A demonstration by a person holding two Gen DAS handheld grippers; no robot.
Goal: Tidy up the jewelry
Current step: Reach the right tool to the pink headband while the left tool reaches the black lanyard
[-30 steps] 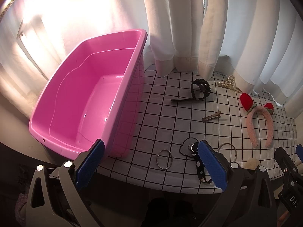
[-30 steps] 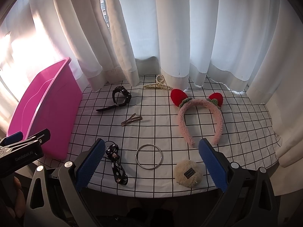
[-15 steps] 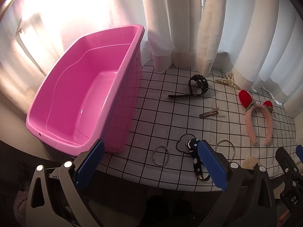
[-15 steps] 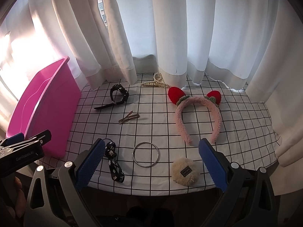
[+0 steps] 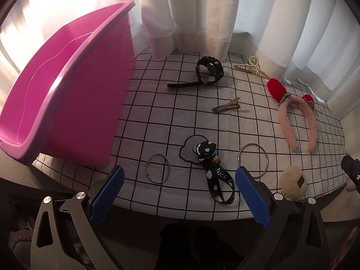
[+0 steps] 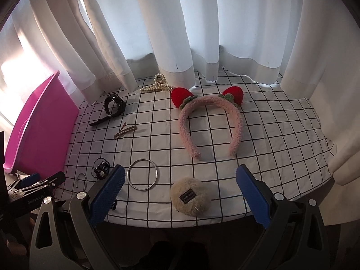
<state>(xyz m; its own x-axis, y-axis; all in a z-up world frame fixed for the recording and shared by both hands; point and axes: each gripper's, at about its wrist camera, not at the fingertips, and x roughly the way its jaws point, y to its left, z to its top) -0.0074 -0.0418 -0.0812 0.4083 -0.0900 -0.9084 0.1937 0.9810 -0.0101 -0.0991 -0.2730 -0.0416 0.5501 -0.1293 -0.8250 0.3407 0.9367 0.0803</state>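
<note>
Both the left gripper (image 5: 179, 190) and right gripper (image 6: 179, 190) hover with jaws spread wide, holding nothing. Right of the pink tub (image 5: 67, 94) on the tabletop (image 5: 157, 117) lie bangles (image 5: 158, 167), watch (image 5: 208, 70) and plush headband (image 6: 210, 121).

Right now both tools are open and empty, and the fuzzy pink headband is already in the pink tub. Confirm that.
Not quite. The fuzzy pink headband is not in the pink tub; it lies flat on the checked cloth, as the right wrist view shows. The rest stands: the left tool and right tool are both open and empty.
</note>
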